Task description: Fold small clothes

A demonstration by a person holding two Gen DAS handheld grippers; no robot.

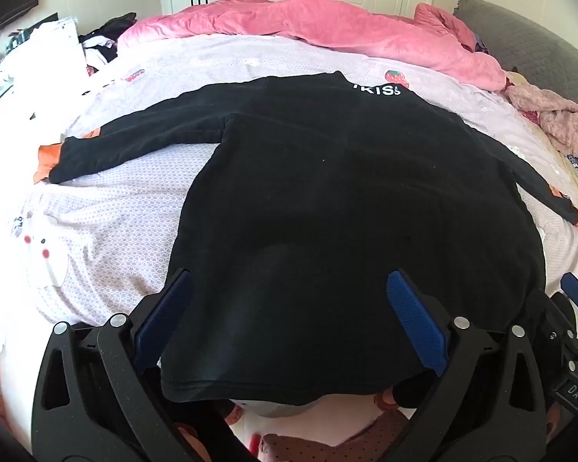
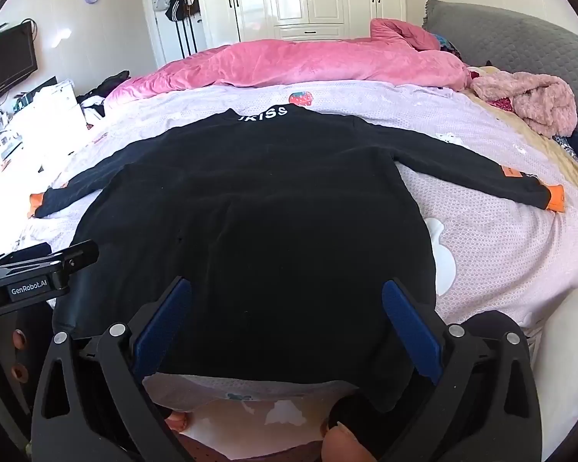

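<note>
Near edge of bed (image 2: 501,254): I held my left gripper (image 1: 289,319) and right gripper (image 2: 287,323) spread wide over the hem of the black sweater (image 2: 250,211), pinching nothing. Sweater lay flat, sleeves outstretched, collar toward the far edge. Beyond: pink quilt (image 2: 289,63).

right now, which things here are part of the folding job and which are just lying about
For the job:
- black top, spread flat on the bed sheet
- left tongs, open
- right tongs, open

Lying about:
- pink duvet
- fluffy pink garment
- grey pillow
- TV
</note>
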